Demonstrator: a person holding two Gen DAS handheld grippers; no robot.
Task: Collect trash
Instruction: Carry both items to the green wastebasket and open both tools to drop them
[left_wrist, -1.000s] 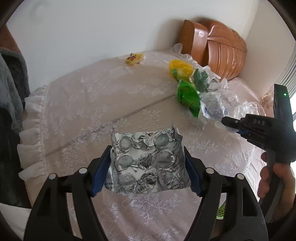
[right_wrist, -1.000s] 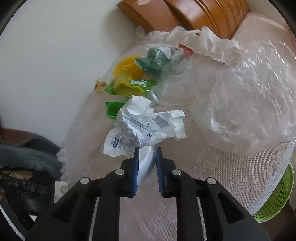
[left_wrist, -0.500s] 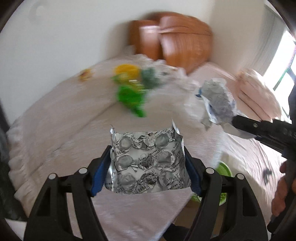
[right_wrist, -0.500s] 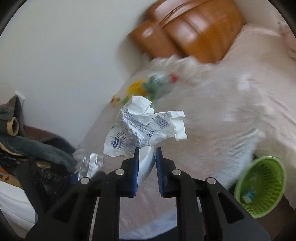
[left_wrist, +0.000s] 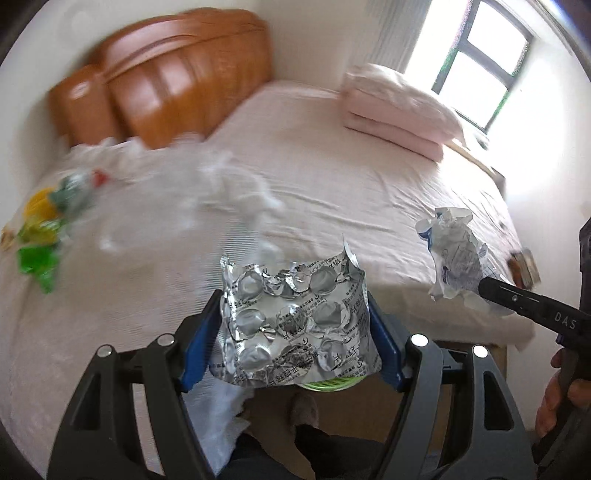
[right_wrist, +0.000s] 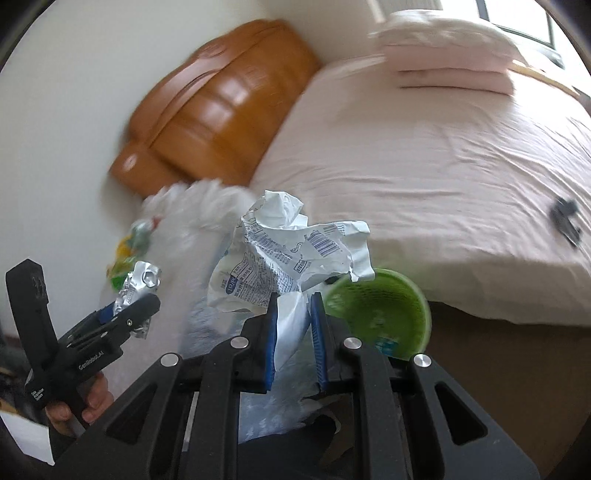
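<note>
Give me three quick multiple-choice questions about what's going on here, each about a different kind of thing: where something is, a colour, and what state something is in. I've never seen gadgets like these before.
1. Where is the silver foil blister pack?
A. Lying on the bed
B. Clamped in the left gripper
C. Inside the basket

2. What colour is the trash basket on the floor beside the bed?
A. Green
B. Red
C. Black

3. What state is the right gripper in?
A. Open and empty
B. Shut on a yellow wrapper
C. Shut on the crumpled white printed wrapper

Answers:
1. B, the blue pads press on both edges of the foil pack, which is held in the air.
2. A, its mesh rim and wall are bright green.
3. C, the wrapper's tail is pinched between the two blue pads, with its barcode showing above.
</note>
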